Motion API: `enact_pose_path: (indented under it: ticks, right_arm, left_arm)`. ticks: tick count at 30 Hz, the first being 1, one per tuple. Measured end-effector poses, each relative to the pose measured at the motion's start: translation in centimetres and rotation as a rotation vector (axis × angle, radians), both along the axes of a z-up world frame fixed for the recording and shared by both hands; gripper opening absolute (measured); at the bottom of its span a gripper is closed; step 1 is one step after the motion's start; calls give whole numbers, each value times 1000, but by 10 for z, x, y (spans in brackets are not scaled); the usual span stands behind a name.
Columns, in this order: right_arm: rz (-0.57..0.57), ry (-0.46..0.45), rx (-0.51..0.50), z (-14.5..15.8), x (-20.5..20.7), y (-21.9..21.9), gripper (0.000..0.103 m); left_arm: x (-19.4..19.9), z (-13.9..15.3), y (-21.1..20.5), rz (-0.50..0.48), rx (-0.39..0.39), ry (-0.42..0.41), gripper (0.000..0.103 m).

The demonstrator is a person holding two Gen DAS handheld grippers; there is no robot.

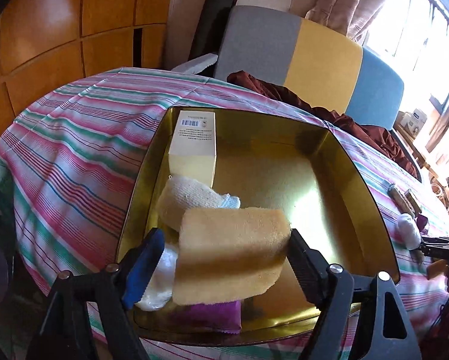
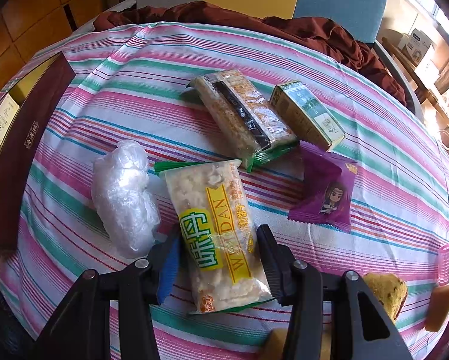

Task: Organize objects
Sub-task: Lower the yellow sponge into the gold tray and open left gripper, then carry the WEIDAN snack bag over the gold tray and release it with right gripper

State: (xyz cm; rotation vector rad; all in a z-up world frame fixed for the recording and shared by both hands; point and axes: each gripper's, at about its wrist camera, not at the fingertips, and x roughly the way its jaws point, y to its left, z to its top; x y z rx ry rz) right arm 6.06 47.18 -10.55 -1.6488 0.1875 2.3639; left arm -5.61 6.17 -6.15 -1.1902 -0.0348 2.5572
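A tan sponge [image 1: 230, 252] hangs tilted between the fingers of my left gripper [image 1: 226, 240], above the near end of a gold-lined tin [image 1: 338, 138]. The black right finger touches the sponge; the blue left pad [image 1: 146, 264] stands apart from it, so the jaws are open. In the tin lie a cream box [image 1: 194, 141], a white knitted cloth [image 1: 191, 198], a white wad [image 1: 161, 282] and a purple packet [image 1: 212, 315]. My right gripper [image 2: 218, 234] is shut on a yellow-labelled snack packet [image 2: 215, 228] on the striped cloth [image 2: 374, 138].
On the cloth lie a second snack packet [image 2: 245, 117], a green box [image 2: 308, 111], a purple sachet [image 2: 326, 192] and a plastic wad [image 2: 122, 192]. The tin's maroon side [image 2: 23, 138] is at the left. A brown sponge [image 2: 386, 291] and pink roller [image 2: 445, 262] sit at the right edge.
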Motion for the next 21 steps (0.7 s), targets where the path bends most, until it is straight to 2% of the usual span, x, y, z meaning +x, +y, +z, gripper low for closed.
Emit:
enact_pose_path:
  ticks: [4, 7, 13, 21]
  right_arm:
    - [-9, -1, -9, 1, -3, 2, 49]
    - [-25, -4, -10, 5, 0, 0, 48]
    - [-91, 0, -1, 13, 2, 3, 48]
    - [-162, 108, 7, 53, 15, -6, 48]
  left_arm:
    - [3, 4, 2, 7, -61, 46, 83]
    - [2, 2, 4, 25, -137, 62, 81]
    - [3, 9, -5, 43, -105, 78, 81]
    - [8, 18, -9, 46, -70, 93, 82]
